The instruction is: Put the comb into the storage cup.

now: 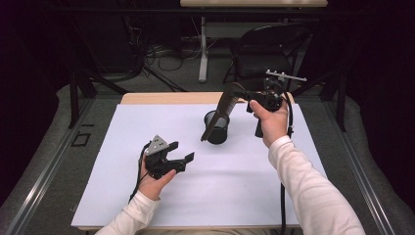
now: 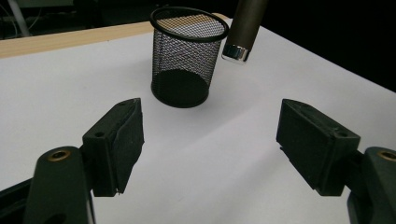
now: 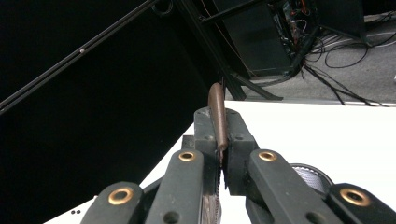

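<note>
Two grippers were at work over the white table (image 1: 147, 122). Nearest, the left gripper (image 1: 177, 157) hovered low with its jaws spread wide and nothing between them. Beyond it stood the mesh cup (image 1: 217, 127). Farther off, the raised right gripper (image 1: 238, 95) pinched a brown pen (image 1: 215, 119), which slanted down to the cup's rim, perhaps touching it. No writing was legible.

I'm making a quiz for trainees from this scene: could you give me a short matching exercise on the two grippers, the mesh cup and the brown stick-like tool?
Things:
1. left gripper
2. right gripper
3. mesh cup
4. brown tool

States:
A. stands upright on the white sheet, nothing inside
B. jaws apart, nothing between them
C. clamped on the brown tool
D. hangs slanted, lower end over the cup's rim

Pairs: 1-B, 2-C, 3-A, 4-D
</note>
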Available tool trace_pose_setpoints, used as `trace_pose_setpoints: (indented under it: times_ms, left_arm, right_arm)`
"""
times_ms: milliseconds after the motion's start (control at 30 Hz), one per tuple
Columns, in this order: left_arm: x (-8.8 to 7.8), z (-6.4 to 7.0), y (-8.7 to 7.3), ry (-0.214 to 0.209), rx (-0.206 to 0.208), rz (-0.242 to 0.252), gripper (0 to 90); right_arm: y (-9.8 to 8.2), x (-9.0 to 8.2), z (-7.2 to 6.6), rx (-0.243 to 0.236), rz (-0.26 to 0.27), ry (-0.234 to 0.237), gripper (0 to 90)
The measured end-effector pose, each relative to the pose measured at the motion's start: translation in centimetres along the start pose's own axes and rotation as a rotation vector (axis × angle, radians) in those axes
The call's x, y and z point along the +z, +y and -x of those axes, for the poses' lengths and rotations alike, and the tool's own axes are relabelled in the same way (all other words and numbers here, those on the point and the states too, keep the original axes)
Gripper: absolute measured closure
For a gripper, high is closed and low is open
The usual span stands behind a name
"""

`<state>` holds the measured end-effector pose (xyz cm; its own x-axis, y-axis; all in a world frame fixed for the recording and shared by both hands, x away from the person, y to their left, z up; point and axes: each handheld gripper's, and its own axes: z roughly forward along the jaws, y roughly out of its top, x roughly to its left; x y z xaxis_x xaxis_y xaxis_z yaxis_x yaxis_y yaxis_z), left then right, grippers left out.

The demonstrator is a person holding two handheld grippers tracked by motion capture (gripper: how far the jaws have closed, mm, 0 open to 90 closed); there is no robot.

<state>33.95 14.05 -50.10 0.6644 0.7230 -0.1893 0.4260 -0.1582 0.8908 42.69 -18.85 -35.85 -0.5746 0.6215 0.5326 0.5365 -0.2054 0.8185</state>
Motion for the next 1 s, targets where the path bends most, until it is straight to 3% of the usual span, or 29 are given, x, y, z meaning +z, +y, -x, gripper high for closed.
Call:
trace_pose_setpoints:
  times_ms: [333,600,1000]
  left_arm:
    - [-0.4,-0.6,0.2,-0.007,0.013,0.009,15.4]
    - [-0.4,-1.2,0.3,0.032,-0.001,-0.001,14.9]
    - [-0.4,-1.5,0.4,0.039,0.014,-0.008,5.3]
  right_arm:
    - [1.1,0.2,-0.7,-0.021,0.002,-0.006,86.7]
    - [1.9,0.3,-0.6,-0.035,0.006,-0.026,86.7]
    - [2.7,0.4,-0.7,-0.06,0.021,-0.057,86.7]
